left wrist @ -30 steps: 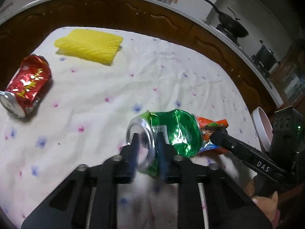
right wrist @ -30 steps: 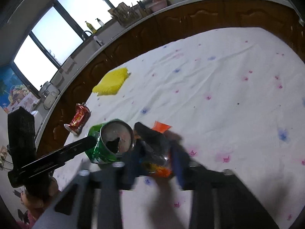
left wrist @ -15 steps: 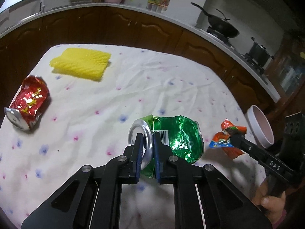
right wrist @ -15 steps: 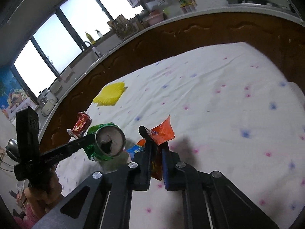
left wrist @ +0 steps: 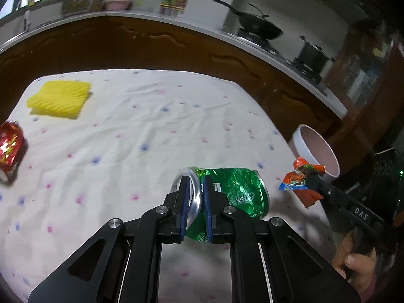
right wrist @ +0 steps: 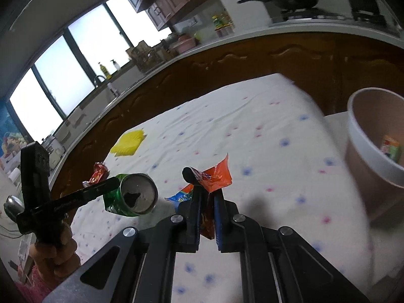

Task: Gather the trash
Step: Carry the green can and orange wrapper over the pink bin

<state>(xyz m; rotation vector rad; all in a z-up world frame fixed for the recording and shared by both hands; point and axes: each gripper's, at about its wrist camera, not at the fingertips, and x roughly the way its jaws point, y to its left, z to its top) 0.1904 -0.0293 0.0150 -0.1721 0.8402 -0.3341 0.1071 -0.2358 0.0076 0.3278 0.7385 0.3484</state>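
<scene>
Both grippers have come up off the table since a second ago, and each one carries its piece of trash in the air now. Back then the green can and the wrapper lay on the cloth, and the right jaws were just closing in on the wrapper.

The left gripper (left wrist: pixel 194 189) is clamped tight on the rim of the squashed green can (left wrist: pixel 234 194), one finger inside the opening and one outside. The right gripper (right wrist: pixel 205 194) is pinched on the orange snack wrapper (right wrist: pixel 218 176), which sticks up between its fingers. The wrapper hangs close to the pink bin (right wrist: pixel 363 146) standing past the right edge of the table. A bit of trash already lies inside the bin.

A red can (left wrist: pixel 8 149) lies on its side on the flowery white tablecloth (left wrist: pixel 151 126), far to the left. A yellow foam net (left wrist: pixel 59 99) sits at the back left corner.
</scene>
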